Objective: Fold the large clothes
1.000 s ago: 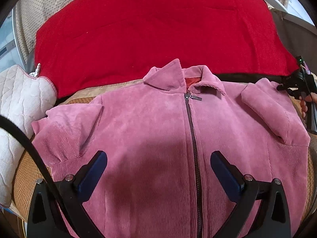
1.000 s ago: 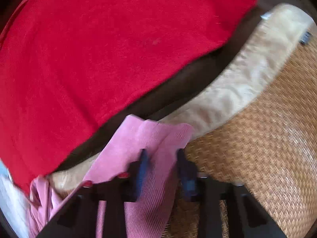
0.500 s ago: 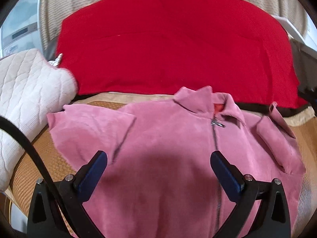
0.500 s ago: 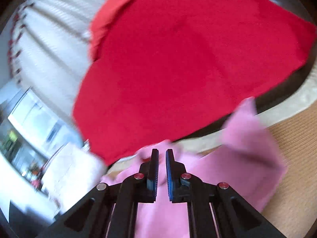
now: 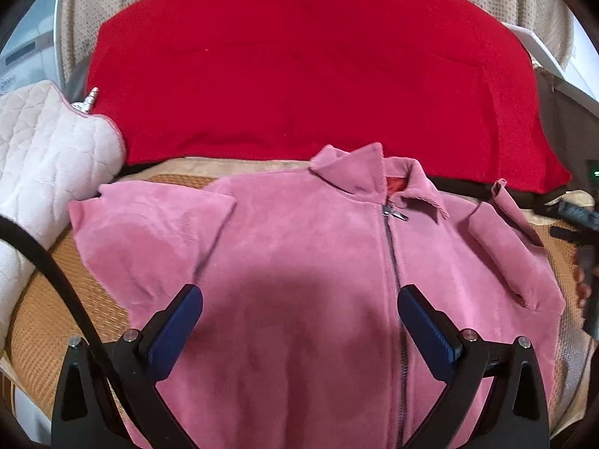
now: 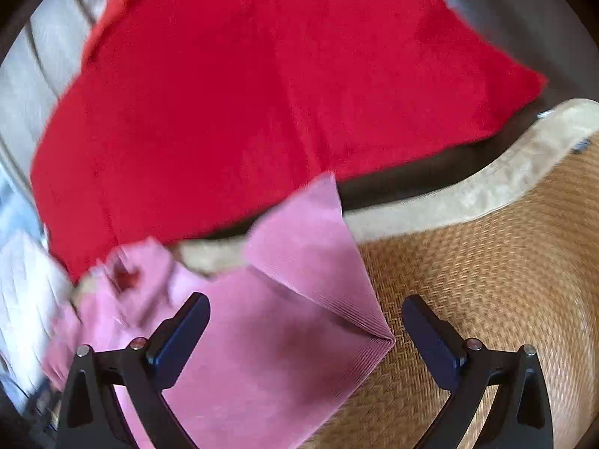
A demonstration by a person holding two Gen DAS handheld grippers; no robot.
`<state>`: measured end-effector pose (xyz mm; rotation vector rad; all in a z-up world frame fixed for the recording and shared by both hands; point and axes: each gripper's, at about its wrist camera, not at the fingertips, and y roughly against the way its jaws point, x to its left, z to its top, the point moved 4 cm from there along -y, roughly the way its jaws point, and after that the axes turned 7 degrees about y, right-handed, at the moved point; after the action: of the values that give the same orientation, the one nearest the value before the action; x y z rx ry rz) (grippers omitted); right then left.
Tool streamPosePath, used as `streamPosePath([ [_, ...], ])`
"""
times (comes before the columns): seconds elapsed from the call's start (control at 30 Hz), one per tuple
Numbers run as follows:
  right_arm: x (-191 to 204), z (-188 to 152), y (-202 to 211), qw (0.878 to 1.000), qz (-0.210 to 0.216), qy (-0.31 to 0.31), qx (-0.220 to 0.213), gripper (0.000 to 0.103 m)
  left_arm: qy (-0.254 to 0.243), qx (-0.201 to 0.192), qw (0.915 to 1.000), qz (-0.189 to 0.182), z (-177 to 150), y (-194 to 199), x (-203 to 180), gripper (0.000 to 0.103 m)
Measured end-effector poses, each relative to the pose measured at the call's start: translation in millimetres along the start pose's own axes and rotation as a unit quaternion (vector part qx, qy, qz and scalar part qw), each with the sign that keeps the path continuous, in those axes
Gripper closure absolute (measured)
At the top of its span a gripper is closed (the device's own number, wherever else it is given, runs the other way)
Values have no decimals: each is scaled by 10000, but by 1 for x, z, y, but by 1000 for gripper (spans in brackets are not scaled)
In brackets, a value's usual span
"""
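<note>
A pink corduroy zip jacket (image 5: 299, 262) lies flat, front up, on a woven mat (image 5: 41, 329), collar toward the far side. Both sleeves are folded in over the front; the right sleeve (image 5: 501, 247) lies across the chest. My left gripper (image 5: 299, 321) is open and empty, hovering above the jacket's lower front. My right gripper (image 6: 305, 329) is open and empty, above the jacket's right shoulder, where the folded sleeve (image 6: 310, 247) shows. The right gripper also shows at the right edge of the left wrist view (image 5: 584, 232).
A big red cushion (image 5: 307, 67) stands behind the jacket against a beige backrest. A white quilted pad (image 5: 45, 142) lies at the left. The woven mat (image 6: 486, 262) with a beige border (image 6: 486, 187) extends to the right of the jacket.
My right gripper has let go of the right sleeve and opened; the sleeve now lies folded on the jacket. My left gripper stayed open and shifted slightly over the jacket.
</note>
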<state>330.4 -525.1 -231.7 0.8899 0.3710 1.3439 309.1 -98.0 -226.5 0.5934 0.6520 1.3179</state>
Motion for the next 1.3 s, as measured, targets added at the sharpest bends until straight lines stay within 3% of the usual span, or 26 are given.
streamPosePath([
  [0.17, -4, 7, -50, 9964, -447, 651, 305, 1, -217, 92, 9997, 0, -5, -9, -14, 0],
  [0.23, -19, 7, -70, 9964, -563, 465, 442, 11, -252, 109, 9996, -2, -5, -12, -15, 0],
  [0.33, -30, 9, -83, 9955, -770, 347, 431, 56, -241, 138, 9996, 14, -4, -16, -15, 0],
  [0.37, -31, 11, -82, 9962, -660, 298, 475, 81, -213, 151, 9997, -4, -3, -16, -15, 0],
  [0.43, -33, 14, -75, 9978, -514, 108, 397, 92, -132, 165, 9998, -51, -2, -16, -14, 0],
  [0.6, -5, 11, -45, 9955, 817, -408, 270, 93, -49, -83, 9999, -67, 6, -2, -7, 0],
  [0.73, 58, -2, -5, 9795, 1998, -241, 127, 93, 291, -209, 9992, -175, 15, 12, 14, 0],
  [0.87, 126, -23, 16, 9533, 3006, -49, 282, 93, 730, -289, 9967, -186, 21, 25, 47, 0],
  [1.03, 200, -62, 7, 9356, 3453, 351, 640, 86, 1008, -403, 9941, -27, 22, 38, 87, 0],
  [1.07, 215, -71, 0, 9288, 3592, 342, 842, 80, 1041, -402, 9937, -30, 21, 39, 93, 0],
  [1.13, 234, -83, -8, 9200, 3730, 396, 1136, 52, 1117, -405, 9929, -64, 20, 43, 104, 0],
  [1.17, 241, -86, -10, 9147, 3829, 360, 1239, 26, 1163, -386, 9924, -119, 20, 44, 109, 0],
  [1.23, 247, -89, -2, 9064, 4054, 274, 1152, 23, 1251, -219, 9913, -336, 18, 40, 115, 0],
  [1.3, 255, -85, 9, 9069, 4103, 355, 891, 23, 1305, -41, 9902, -501, 14, 37, 117, 0],
])
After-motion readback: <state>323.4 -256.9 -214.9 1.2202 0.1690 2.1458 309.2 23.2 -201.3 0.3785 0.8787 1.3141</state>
